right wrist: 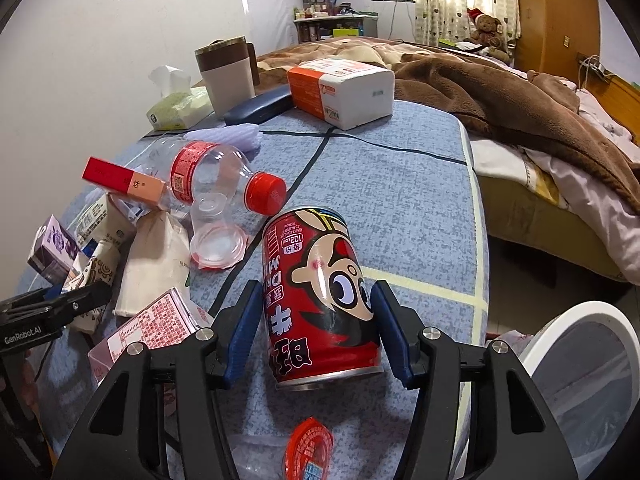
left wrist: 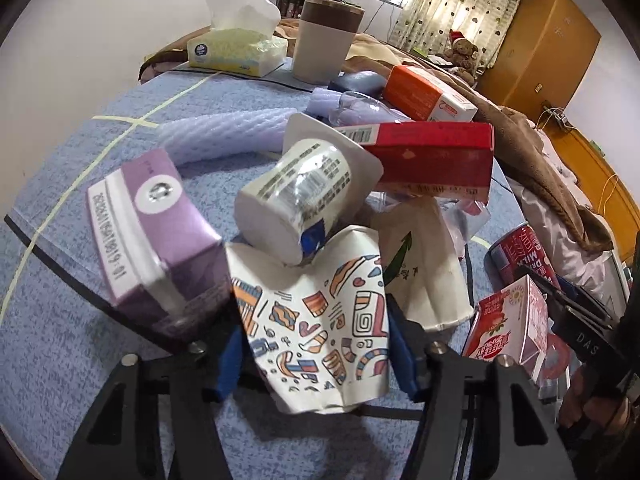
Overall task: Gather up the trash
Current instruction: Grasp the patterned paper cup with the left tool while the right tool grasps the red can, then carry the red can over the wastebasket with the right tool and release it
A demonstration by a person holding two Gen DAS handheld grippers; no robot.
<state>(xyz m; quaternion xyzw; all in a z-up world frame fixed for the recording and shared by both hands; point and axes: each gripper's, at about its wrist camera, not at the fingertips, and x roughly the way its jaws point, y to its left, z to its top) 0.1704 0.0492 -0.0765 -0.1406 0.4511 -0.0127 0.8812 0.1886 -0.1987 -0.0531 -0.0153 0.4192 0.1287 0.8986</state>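
Collecting: two pieces of trash are gripped at once, one per gripper, with most of the litter not yet picked up from the blue tablecloth point(right wrist: 400, 200).
Done so far: no item can be seen inside the white-rimmed bin point(right wrist: 592, 364) at the table's near right edge; its lined interior is only partly in view, so I cannot tell what it holds.
Left to collect: purple carton point(left wrist: 156, 236), yogurt cup point(left wrist: 304, 196), red box point(left wrist: 436, 160), plain paper cup point(left wrist: 424, 268), pink milk carton point(left wrist: 508, 324), clear bottle point(right wrist: 216, 176) with red cap, clear plastic cup point(right wrist: 218, 236), red foil lid point(right wrist: 308, 452).
Likely not trash, by my judgement: tissue box point(left wrist: 236, 50), mug point(left wrist: 324, 40), orange-and-white tissue pack point(right wrist: 340, 90), dark case point(right wrist: 258, 106).
Left gripper point(left wrist: 316, 340): clamped on the crushed patterned paper cup point(left wrist: 320, 320), blue pads pressing both its sides, held low amid the pile with the yogurt cup leaning on it.
Right gripper point(right wrist: 316, 332): fingers bracket the red milk can point(right wrist: 320, 300), pads touching its flanks; the can tilts slightly, and whether it is lifted off the cloth I cannot tell.
Pose: both grippers point forward across the table, the right one nearest the bin.
Next, as a judgement: swing the can rightward over the bin.
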